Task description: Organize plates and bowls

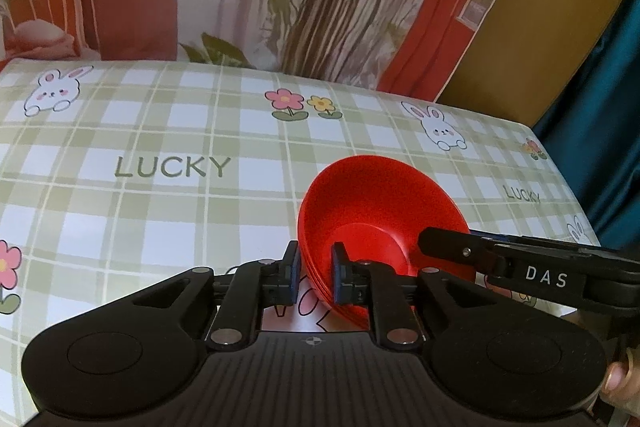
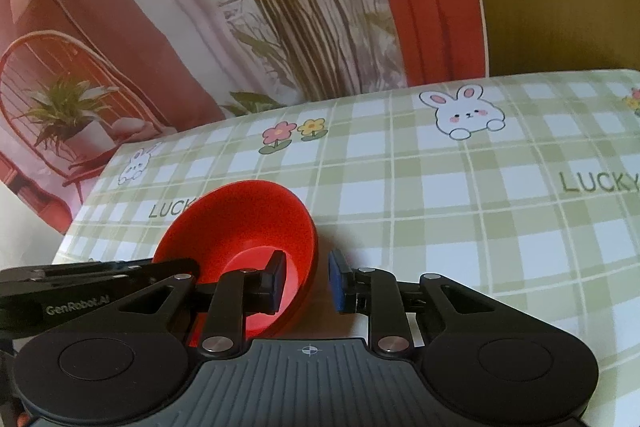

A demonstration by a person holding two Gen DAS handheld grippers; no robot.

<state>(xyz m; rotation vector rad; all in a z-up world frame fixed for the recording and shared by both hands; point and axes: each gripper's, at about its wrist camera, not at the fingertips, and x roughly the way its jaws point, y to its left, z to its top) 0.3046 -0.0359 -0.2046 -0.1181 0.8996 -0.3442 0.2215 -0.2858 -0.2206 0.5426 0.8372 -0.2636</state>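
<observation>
While both tools are working on the one item, the left gripper (image 1: 316,275) is straddling the near rim of the red bowls (image 1: 380,195), one blue pad outside the wall and the other inside the well. Both pads are sitting close against the wall, and whether they are actually pressing cannot be told. The right gripper (image 2: 306,279) is straddling the opposite side of the rim. Its inner finger is reaching down into the well while its outer pad is standing just clear of the wall, with a sliver of cloth showing between, so it is not gripping. The item is showing stepped ridges down its outer wall, so it is probably several shallow bowls nested together, not one. It is lying on the green checked tablecloth (image 1: 160,207), near the front edge and towards the right end in the left wrist view. Whether the base is sitting flat or tipping cannot be told. Judging by the even matt colour and thin rim, the bowls are looking like moulded plastic: light, stiff, unlikely to chip, but smooth enough to be slipping under narrow pads. Nested pieces are likely to be sticking or separating unevenly, so a pinch across the full thickness of the rim, on two opposite sides, is looking like the soundest hold. The sloping wall below the rim is offering poorer purchase.
</observation>
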